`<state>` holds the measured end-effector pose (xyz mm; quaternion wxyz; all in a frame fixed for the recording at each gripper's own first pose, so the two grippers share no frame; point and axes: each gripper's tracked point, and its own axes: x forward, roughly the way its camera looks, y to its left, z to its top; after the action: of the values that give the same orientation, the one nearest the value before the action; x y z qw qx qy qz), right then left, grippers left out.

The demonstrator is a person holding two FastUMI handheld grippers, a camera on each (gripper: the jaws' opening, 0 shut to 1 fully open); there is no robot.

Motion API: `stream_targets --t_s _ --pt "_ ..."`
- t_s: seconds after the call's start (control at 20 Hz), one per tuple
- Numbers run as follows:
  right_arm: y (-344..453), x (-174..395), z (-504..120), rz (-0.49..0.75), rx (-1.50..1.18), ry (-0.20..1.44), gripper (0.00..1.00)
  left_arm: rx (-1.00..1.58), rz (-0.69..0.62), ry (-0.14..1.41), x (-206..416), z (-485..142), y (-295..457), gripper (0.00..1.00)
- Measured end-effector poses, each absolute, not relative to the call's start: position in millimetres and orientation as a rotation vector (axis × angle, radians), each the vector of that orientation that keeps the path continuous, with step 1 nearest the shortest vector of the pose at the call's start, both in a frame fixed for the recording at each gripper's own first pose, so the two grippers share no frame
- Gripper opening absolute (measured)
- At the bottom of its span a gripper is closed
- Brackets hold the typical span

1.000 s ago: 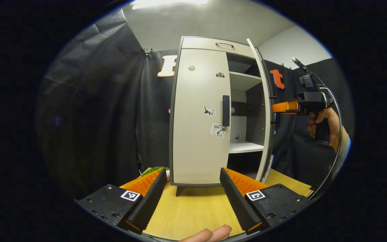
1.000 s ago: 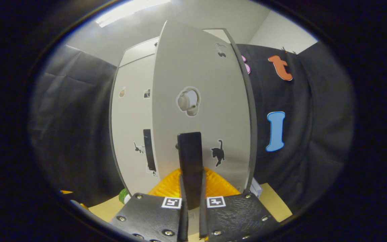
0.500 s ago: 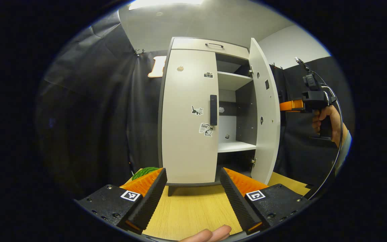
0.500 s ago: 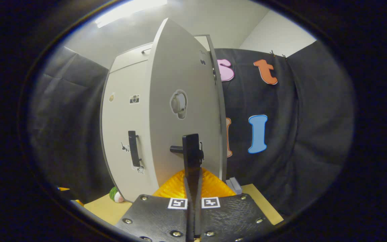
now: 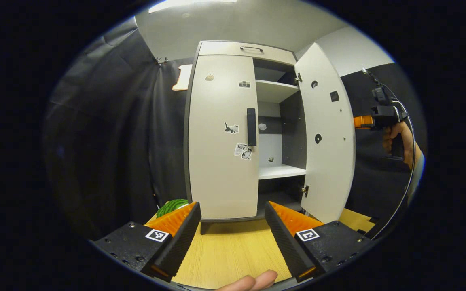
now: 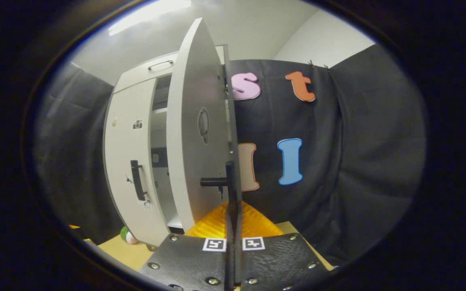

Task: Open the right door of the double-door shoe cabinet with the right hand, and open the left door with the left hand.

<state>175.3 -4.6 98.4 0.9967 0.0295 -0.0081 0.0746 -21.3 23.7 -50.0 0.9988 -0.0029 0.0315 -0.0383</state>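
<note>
Left to right, as seen from the left gripper view: a green striped object (image 5: 171,206) lies on the wooden table (image 5: 233,258), low beside the cabinet's left corner and partly hidden behind a finger of the gripper.

The left gripper (image 5: 232,242) hangs over the table in front of the shoe cabinet (image 5: 233,47), its fingers spread wide apart with nothing between them. It stands well apart from the cabinet.

The left door (image 5: 221,137) is shut flat against the cabinet front. Its dark vertical handle (image 5: 251,126) sits at the door's right edge, with small stickers beside and below it.

To the right of that door the cabinet interior is exposed: an upper shelf (image 5: 271,89) and a lower shelf (image 5: 279,171) are visible.

The right door (image 5: 328,137) is swung outward, its inner face turned toward the left gripper.

Beyond the door's outer edge, a hand (image 5: 399,139) grips the body of the right gripper; its fingertips are hidden behind the door in this view.

In the right gripper view, the right gripper (image 6: 233,230) has its fingers pressed together on the right door's handle (image 6: 229,182), pinching the thin dark bar edge-on. The right door's outer face stands just left of the handle.
</note>
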Motion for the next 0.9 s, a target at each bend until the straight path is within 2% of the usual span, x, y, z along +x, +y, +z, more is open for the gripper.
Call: stream_targets --t_s 0.25,0.4,0.45,0.55,0.6,0.7,0.85,0.9 --pt "-12.9 172.5 92.1 0.261 0.147 0.020 0.01 -0.016 -0.080 0.063 -5.7 -42.8 19.4 0.98" --pt "-20.8 163.5 90.8 0.234 0.116 0.010 0.01 -0.024 -0.076 0.054 14.9 -35.2 17.6 0.98" --pt "-19.4 161.5 85.2 0.229 0.084 0.014 0.07 -0.025 -0.077 0.048 21.5 -29.8 17.2 0.98" --pt "-32.2 153.7 83.2 0.160 0.001 -0.025 0.08 -0.027 -0.063 0.023 37.8 -15.3 23.0 0.98" --pt "-46.4 143.7 87.0 0.101 -0.032 -0.056 0.14 -0.033 -0.051 0.011 47.9 -9.2 26.5 0.98" --pt "-61.2 121.2 91.0 0.044 -0.020 -0.098 0.64 -0.043 -0.029 0.013 64.9 -3.4 31.3 0.98" --pt "-68.0 82.0 86.4 0.027 0.049 -0.107 0.99 -0.031 -0.035 0.018 87.5 1.6 30.5 0.98" --pt "-68.1 69.3 85.2 0.035 0.068 -0.117 0.96 -0.029 -0.044 0.020 94.7 2.4 27.2 0.98"
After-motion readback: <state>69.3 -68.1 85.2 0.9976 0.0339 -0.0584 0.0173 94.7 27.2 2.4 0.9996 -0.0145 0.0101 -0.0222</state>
